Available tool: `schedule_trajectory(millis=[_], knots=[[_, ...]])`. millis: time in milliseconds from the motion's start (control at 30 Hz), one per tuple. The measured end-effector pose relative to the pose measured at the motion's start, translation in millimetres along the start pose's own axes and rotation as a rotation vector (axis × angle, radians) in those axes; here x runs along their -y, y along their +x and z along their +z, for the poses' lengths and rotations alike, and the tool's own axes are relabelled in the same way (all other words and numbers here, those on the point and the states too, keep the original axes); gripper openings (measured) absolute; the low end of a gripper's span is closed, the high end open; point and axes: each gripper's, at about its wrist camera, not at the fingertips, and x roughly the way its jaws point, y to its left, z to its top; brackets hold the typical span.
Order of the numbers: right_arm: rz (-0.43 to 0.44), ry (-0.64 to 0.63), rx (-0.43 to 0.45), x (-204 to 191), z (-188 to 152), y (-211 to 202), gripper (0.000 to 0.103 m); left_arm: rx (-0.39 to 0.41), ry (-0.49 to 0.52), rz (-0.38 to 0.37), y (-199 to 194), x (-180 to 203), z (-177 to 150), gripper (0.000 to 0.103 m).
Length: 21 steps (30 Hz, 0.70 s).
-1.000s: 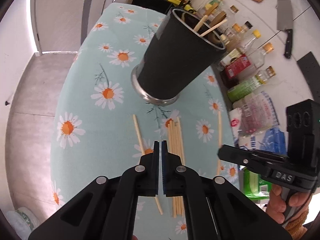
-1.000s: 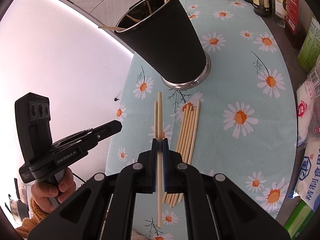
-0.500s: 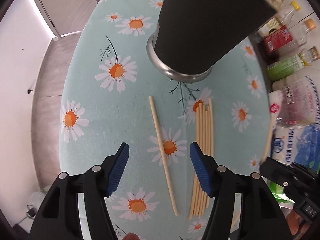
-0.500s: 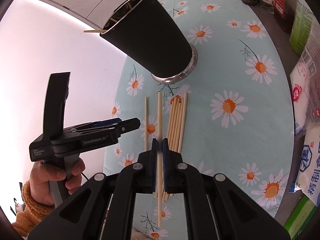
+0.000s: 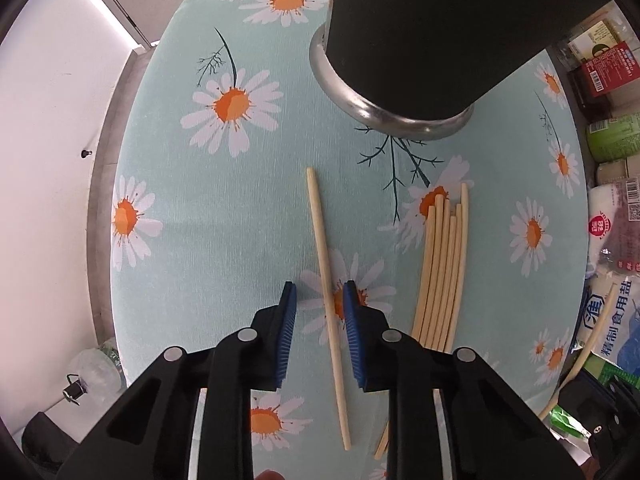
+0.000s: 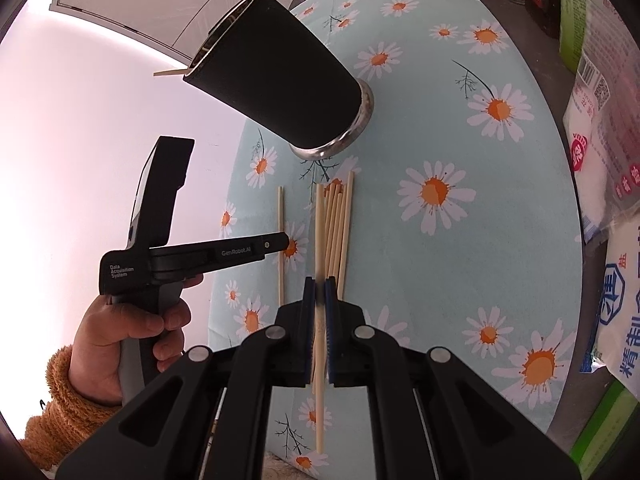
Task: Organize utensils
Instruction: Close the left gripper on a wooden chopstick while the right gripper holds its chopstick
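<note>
A tall black cup [image 5: 420, 28] with a metal base stands on the daisy tablecloth [image 5: 224, 208]; it shows in the right wrist view [image 6: 280, 80] with chopstick ends sticking out. My left gripper [image 5: 320, 292] is open, its jaws on either side of a lone chopstick [image 5: 326, 280] lying on the cloth. A bundle of several chopsticks [image 5: 442, 264] lies to its right. My right gripper [image 6: 319, 284] is shut on one chopstick [image 6: 319, 232] and holds it above the bundle [image 6: 338, 224]. The left gripper [image 6: 280, 240] appears at the left there.
Bottles and jars [image 5: 600, 68] and bags of salt and food [image 5: 616, 308] line the right side of the table. The cloth's left edge [image 5: 108, 240] drops to the floor. A plastic bottle [image 5: 92, 368] stands below it.
My left gripper opened, dropped toward the table and now straddles the lone chopstick with its jaws narrowed. My right gripper drew back, still holding its chopstick.
</note>
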Motion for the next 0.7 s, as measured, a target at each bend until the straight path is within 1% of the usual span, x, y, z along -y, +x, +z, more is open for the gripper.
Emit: schedule_trajectory(millis=[67,167,267,400,600,700], knots=[[0.003,-0.004,-0.001,0,0,0,0.006,0.007,0.007,0.024,1,3,-1,0.015],[0.006,-0.01,-0.008,-1,0,0,0.006,0.015,0.033,0.061,2,16,-1,0.015],[0.016,-0.017,-0.014,-1,0,1,0.006,0.02,0.049,0.066,2,24,-2,0.01],[0.016,-0.021,-0.021,-1,1,3,0.006,0.018,0.049,0.053,2,27,-3,0.005],[0.017,-0.029,-0.034,-3,1,7,0.006,0.02,0.051,0.02,3,21,-4,0.004],[0.021,-0.036,-0.036,-5,0,8,0.006,0.013,0.04,-0.024,1,7,-3,0.004]])
